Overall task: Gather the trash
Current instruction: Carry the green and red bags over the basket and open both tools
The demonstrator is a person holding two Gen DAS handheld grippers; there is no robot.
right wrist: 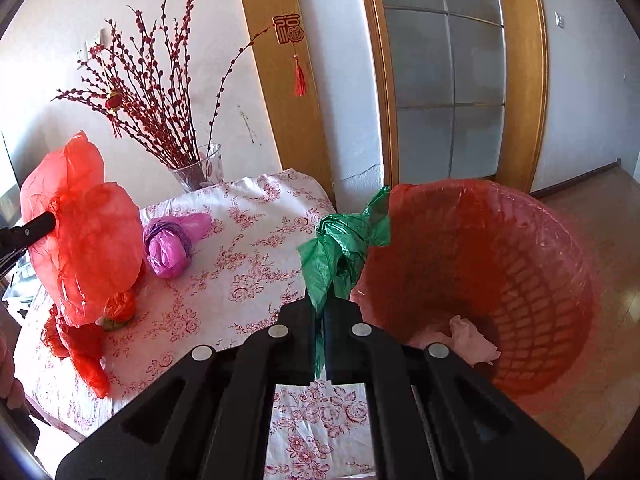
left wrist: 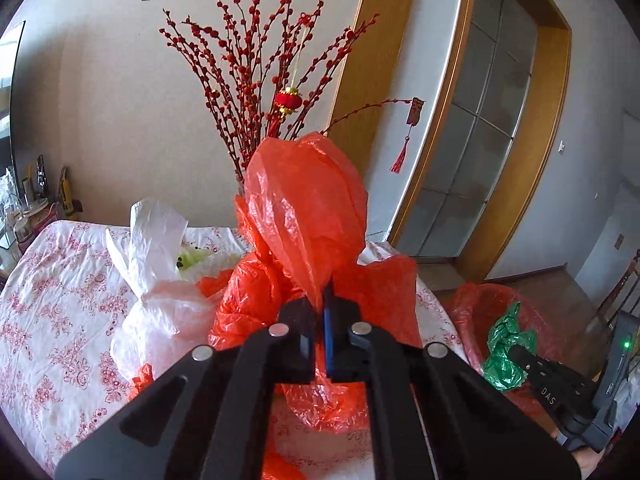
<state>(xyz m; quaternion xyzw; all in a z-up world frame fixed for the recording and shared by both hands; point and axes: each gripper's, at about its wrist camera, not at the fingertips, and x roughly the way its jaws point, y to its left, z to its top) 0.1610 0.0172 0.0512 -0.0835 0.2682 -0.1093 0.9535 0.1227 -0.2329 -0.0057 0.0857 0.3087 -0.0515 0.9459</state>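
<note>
L tool pinches red bag above table; R tool pinches green bag beside bin.

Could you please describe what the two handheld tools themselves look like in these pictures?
Both the left tool and the right tool are matte black, with angular linkage arms joined by round silver pins. The left one shows a blue inner pad. The right one's side carries white "DAS" lettering and a green light.

The letters "DAS" run in white along the black body of the right gripper at lower right of the left wrist view. A red hanging ornament, upper centre of the right wrist view, forms the character "福".
</note>
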